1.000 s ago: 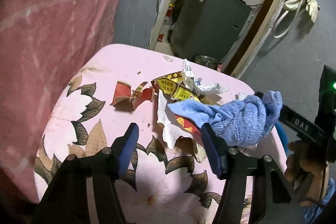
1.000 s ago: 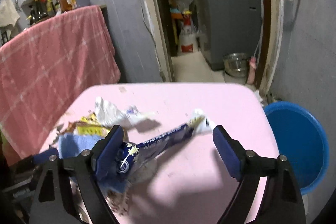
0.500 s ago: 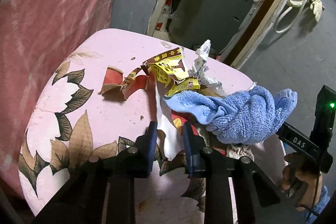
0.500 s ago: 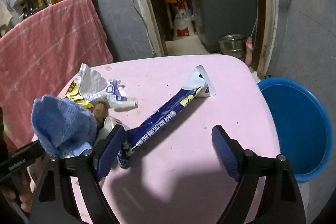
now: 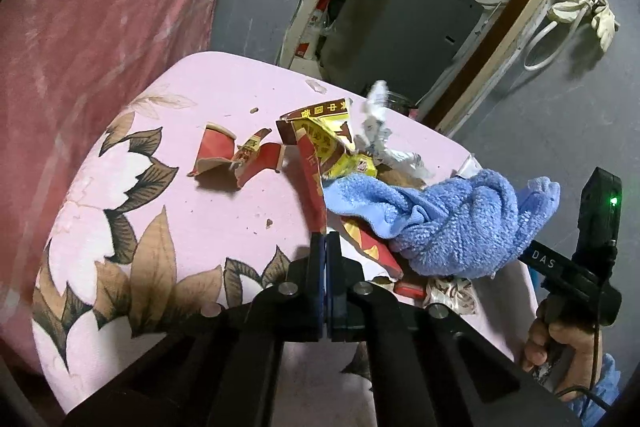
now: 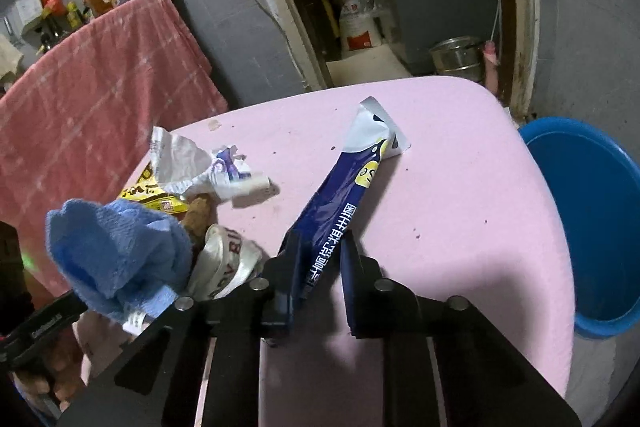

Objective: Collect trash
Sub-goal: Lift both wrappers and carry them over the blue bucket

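On the pink floral table point(image 5: 224, 95) lies a heap of trash. My left gripper point(image 5: 325, 241) is shut on the lower end of a red and white paper wrapper point(image 5: 310, 171), which stands up from the table. Beside it lie torn red cup pieces point(image 5: 236, 157), a yellow wrapper point(image 5: 328, 139) and crumpled white paper point(image 6: 196, 163). A blue cloth point(image 5: 452, 219) hangs over the heap. My right gripper point(image 6: 320, 247) has its jaws close around the near end of a long blue snack wrapper point(image 6: 344, 203) that lies flat on the table point(image 6: 460, 187).
A blue plastic basin point(image 6: 592, 219) stands on the floor right of the table. A pink towel point(image 6: 92, 99) hangs behind at left. A doorway with a grey cabinet point(image 5: 400, 23) and a metal pot point(image 6: 456, 61) lies beyond the table.
My left gripper has closed from wide open onto the red and white wrapper. My right gripper has narrowed from wide open around the blue snack wrapper and moved nearer to it.
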`<state>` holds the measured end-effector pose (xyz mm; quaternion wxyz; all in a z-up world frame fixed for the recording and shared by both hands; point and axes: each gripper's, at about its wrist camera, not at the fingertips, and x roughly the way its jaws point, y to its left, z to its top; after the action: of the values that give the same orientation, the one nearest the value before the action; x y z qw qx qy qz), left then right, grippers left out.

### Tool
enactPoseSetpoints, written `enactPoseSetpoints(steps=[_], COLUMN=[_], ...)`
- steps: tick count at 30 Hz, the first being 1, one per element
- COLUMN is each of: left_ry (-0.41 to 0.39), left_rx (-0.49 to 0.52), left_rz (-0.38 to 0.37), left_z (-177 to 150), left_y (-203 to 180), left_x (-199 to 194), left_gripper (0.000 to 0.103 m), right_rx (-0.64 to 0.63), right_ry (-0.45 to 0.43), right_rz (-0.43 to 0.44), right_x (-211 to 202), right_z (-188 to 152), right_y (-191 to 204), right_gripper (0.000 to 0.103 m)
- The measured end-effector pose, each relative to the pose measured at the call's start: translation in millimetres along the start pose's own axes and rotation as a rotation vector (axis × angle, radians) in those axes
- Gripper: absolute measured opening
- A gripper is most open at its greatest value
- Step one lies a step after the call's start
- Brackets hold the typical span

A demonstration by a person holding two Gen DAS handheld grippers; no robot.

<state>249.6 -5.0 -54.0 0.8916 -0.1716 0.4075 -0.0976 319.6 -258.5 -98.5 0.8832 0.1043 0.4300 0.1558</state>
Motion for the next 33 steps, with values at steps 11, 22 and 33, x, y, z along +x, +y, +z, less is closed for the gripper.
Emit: enactPoseSetpoints(steps=[11,22,33], left_ry=[-0.091,-0.201,-0.311], left_rx=[0.051,0.132,0.207], left_rz=[0.013,0.045,-0.025], left_z=[-30,-63,-70], left_y=[-18,-45,-79], left_x=[-41,-88,-115], left_gripper=[0.0,0.0,0.0], right_rx=[-0.076,-0.142,-0.184], right_ry=[-0.099,-0.236,-0.428], right_rz=[-0.005,-0.037,-0.047], right_x=[-40,-91,-147], right_z=[-27,-57,-72], right_y=[11,33,49], right_gripper=[0.003,0.003,0.003])
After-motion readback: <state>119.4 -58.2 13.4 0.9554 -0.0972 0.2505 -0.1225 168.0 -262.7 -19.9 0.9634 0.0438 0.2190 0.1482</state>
